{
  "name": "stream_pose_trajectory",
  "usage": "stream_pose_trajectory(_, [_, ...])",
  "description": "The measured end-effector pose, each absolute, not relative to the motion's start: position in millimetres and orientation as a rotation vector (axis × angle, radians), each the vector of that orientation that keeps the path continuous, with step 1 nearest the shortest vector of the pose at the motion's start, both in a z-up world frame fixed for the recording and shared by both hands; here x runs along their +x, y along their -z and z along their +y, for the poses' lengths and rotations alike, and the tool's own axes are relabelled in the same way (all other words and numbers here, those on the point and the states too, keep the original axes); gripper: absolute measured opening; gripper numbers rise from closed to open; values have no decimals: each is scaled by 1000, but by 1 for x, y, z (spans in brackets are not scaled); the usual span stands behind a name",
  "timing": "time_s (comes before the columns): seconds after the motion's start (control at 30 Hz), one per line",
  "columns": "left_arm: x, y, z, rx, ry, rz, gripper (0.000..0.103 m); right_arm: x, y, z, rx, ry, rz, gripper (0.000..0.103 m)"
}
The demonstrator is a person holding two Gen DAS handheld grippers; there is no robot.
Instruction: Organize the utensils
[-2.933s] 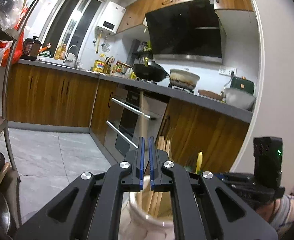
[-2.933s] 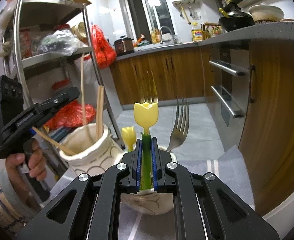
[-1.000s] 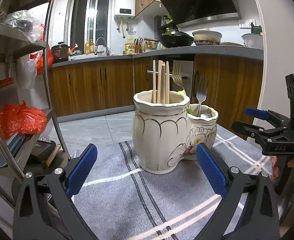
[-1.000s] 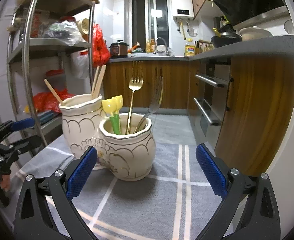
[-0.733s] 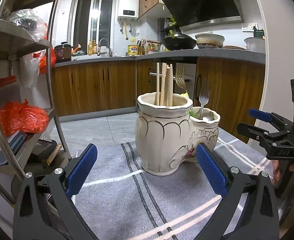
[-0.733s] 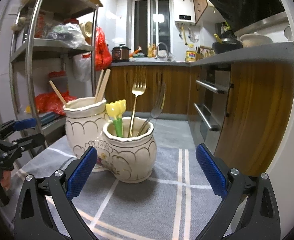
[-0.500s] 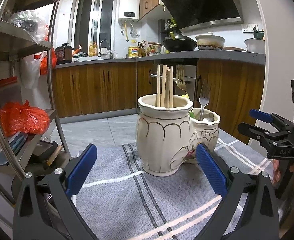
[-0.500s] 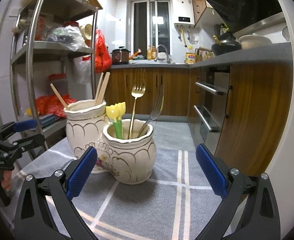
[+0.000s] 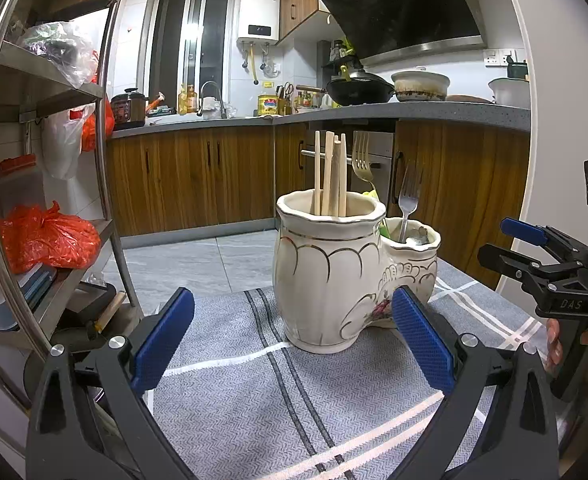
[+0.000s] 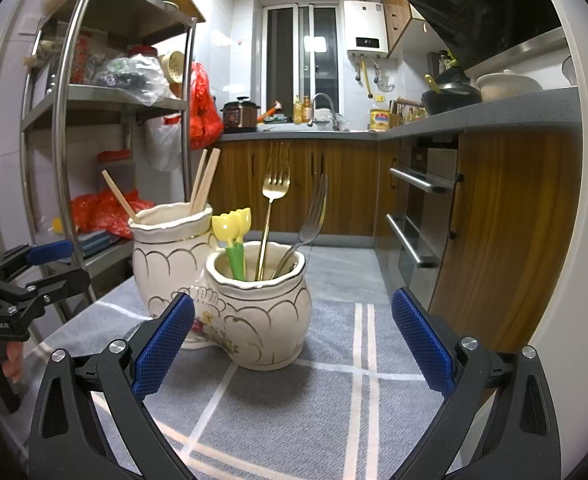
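A tall cream ceramic jar [image 9: 326, 276] holds several wooden chopsticks [image 9: 331, 174]. Joined to it, a shorter cream jar [image 10: 259, 306] holds a gold fork [image 10: 271, 208], a silver fork [image 10: 308, 226] and yellow tulip-topped green picks [image 10: 233, 236]. Both stand on a grey striped cloth [image 10: 334, 412]. My left gripper [image 9: 291, 342] is open and empty, a little in front of the tall jar. My right gripper [image 10: 291, 342] is open and empty, in front of the short jar. Each gripper shows at the other view's edge: the right one [image 9: 526, 246], the left one [image 10: 33, 268].
A steel shelf rack [image 10: 63, 128] with bags and boxes stands to the left of the table. Wooden kitchen cabinets [image 10: 506, 220] and an oven [image 10: 418, 208] are on the right. The cloth's far edge drops to a tiled floor [image 9: 197, 264].
2.9 s ago both grippers were shut above the jars, the right on a yellow tulip pick. Both are now open, empty and drawn back; in the last second they hardly moved.
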State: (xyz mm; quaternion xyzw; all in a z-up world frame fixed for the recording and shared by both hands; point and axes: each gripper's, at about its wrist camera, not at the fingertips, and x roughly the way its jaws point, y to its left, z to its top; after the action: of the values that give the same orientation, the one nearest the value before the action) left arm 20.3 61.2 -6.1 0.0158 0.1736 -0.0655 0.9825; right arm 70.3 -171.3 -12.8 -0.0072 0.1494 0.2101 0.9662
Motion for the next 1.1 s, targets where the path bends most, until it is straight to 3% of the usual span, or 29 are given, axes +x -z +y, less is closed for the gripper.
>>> stream_pose_trajectory(1.1, [22,4,63,33,105,354,97,70,14,-172,-14,-425,301,98])
